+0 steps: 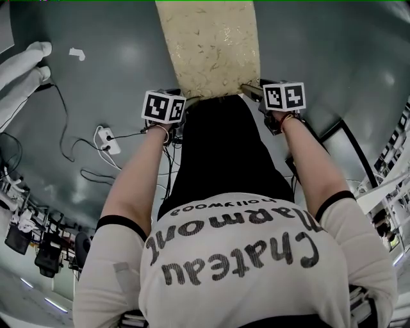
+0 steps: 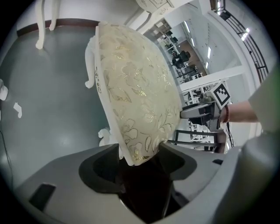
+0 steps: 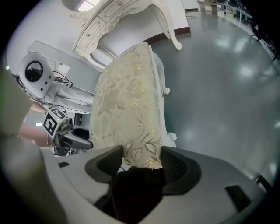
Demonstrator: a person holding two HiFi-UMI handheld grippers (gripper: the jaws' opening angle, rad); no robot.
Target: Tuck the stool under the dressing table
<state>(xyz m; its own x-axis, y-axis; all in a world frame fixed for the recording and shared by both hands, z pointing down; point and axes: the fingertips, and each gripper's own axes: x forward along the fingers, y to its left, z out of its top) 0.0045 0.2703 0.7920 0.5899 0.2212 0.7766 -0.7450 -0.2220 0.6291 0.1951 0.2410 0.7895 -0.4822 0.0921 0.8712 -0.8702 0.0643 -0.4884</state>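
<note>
Floor (image 1: 320,51) was glossy grey, cables (image 1: 90,154) trailing across it near the stool (image 1: 208,45). Left gripper (image 2: 140,159) and right gripper (image 3: 141,164) gaped wide, each straddling a seat corner unclamped.

Glossy grey floor (image 1: 333,51) with ceiling-light glare. White power strip (image 1: 107,141) and black cables (image 1: 61,131) lie on it at left. White wall (image 2: 87,8) with dark red skirting (image 2: 70,22); open office area (image 2: 179,59) beyond.

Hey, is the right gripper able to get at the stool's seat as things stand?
Probably yes. A near corner of the stool's seat sits between the open jaws of the right gripper, with nothing in between. The left gripper is at the other near corner, out of the way.
</note>
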